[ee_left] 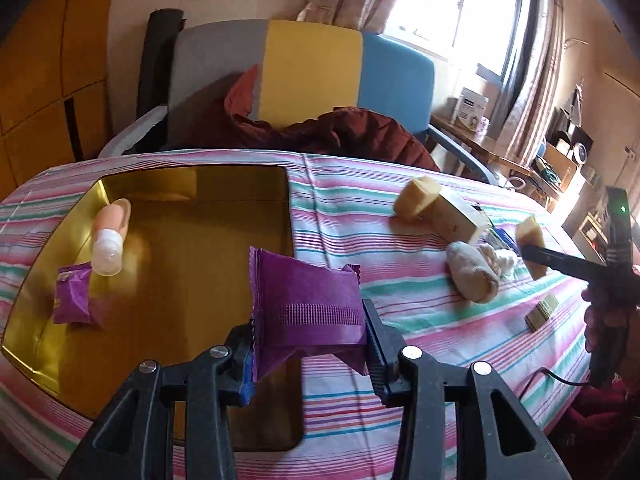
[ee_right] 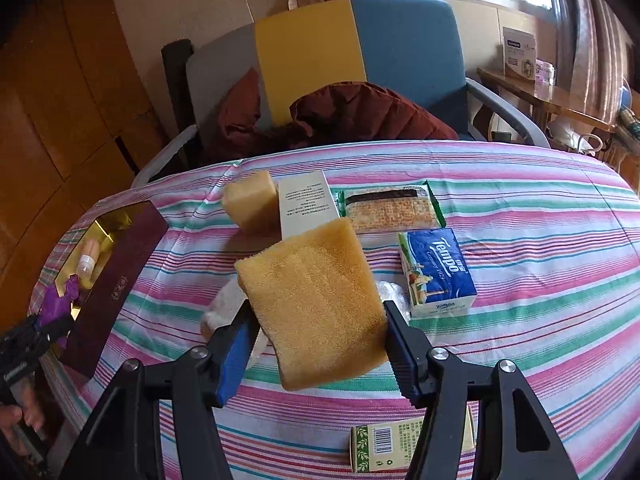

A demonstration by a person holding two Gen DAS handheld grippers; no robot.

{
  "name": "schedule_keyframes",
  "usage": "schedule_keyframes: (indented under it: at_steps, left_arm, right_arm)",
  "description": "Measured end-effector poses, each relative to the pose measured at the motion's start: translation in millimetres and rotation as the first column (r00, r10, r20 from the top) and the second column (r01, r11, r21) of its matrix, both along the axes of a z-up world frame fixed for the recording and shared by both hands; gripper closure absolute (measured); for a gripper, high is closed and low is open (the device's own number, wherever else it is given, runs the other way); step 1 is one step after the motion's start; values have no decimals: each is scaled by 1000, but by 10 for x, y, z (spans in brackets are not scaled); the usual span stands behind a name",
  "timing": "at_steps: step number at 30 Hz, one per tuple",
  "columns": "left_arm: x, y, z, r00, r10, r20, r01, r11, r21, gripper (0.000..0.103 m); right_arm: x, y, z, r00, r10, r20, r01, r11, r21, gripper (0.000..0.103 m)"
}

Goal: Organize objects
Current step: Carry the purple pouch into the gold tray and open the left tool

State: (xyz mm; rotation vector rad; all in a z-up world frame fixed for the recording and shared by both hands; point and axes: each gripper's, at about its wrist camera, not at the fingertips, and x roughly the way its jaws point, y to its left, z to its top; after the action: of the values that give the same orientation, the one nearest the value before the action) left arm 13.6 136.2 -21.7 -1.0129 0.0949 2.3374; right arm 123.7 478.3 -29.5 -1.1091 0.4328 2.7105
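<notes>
Purple crinkly packet (ee_left: 308, 312) (sealed), yellow sponge (ee_right: 316, 304) gripped.

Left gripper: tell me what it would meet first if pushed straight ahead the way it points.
The left gripper is shut on a purple packet, above the near right edge of the gold-lined box. Straight on, it would probably first meet the box's far wall or the striped cloth beyond; depth is unclear.
</notes>
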Motion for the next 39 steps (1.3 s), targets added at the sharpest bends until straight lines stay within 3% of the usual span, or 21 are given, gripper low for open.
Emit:
schedule_keyframes:
  at_steps: [9, 17, 21, 25, 30, 39]
  left_arm:
    - [-605, -583, -133, 974, 213, 76, -209, 976, -61, 60]
    - [-960, -886, -293, 933, 317, 170, -304, 947, -100, 59]
    - [-994, -945, -338, 924, 340, 175, -325, 939, -111, 56]
    - [-951, -1054, -351, 913, 363, 186, -359, 932, -57, 56]
    - [-749, -1094, -336, 911, 387, 139, -389, 921, -19, 56]
    - [-645, -1135, -328, 908, 395, 140, -399, 917, -1, 56]
  right_arm:
    - [-21, -81, -14, 999, 37, -17, -38, 999, -6, 41]
    - [-27, -190, 2, 996, 81, -39, -81, 997, 8, 41]
    - [-31, -226, 4, 995, 96, -42, -95, 995, 15, 41]
    - [-29, -243, 12, 994, 101, -48, -100, 995, 20, 41]
    - [-23, -326, 37, 991, 120, -50, -118, 992, 53, 41]
    - [-235, -926, 14, 976, 215, -27, -215, 977, -8, 41]
